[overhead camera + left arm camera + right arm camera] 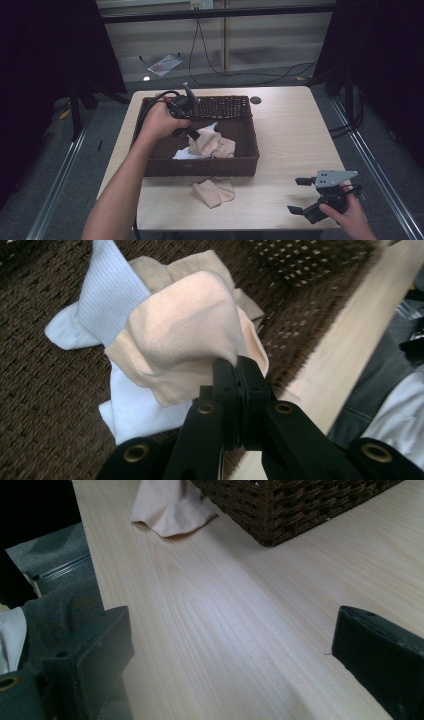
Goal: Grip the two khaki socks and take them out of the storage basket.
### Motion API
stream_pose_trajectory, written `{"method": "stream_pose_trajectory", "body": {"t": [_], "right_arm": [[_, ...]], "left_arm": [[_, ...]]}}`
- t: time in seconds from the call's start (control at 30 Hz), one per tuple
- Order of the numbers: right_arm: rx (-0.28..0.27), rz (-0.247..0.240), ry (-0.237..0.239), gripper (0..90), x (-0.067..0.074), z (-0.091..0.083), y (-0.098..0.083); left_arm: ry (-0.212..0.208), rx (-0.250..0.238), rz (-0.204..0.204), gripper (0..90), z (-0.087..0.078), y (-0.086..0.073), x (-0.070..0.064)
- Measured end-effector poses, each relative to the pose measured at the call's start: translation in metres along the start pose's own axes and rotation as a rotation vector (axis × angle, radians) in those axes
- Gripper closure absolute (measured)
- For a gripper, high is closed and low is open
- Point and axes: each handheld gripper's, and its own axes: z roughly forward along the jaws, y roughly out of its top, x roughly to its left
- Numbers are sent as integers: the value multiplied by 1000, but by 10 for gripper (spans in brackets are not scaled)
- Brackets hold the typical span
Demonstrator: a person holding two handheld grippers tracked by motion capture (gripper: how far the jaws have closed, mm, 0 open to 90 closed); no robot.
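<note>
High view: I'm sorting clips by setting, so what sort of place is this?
Probably a lab or recording room, not a home: a lone wooden table ringed by dark curtains, loose cables on a grey carpeted floor, and a wicker basket of socks as a staged prop.

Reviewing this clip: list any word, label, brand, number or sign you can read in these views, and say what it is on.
No readable text in any view.
The flat packet on the floor beyond the table has a red patch, too small and blurred to read.
The wicker basket, the beige cloth pinched in the left gripper, the white cloth and the right gripper carry no visible markings.
</note>
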Motion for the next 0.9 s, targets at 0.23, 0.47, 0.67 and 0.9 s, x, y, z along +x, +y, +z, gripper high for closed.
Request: {"method": "stream_pose_trajectory", "body": {"t": [0.23, 0.47, 0.67, 0.9], "right_arm": [[0, 2, 0, 29, 0, 0, 0], [2, 1, -3, 29, 0, 1, 0], [0, 3, 0, 29, 0, 1, 0], [2, 2, 4, 29, 1, 1, 0]], "left_arm": [[3, -5, 18, 891, -31, 0, -12], [-22, -19, 35, 890, -53, 0, -27], [-42, -28, 72, 890, -65, 1, -40], [-71, -36, 117, 889, -71, 2, -49]]}}
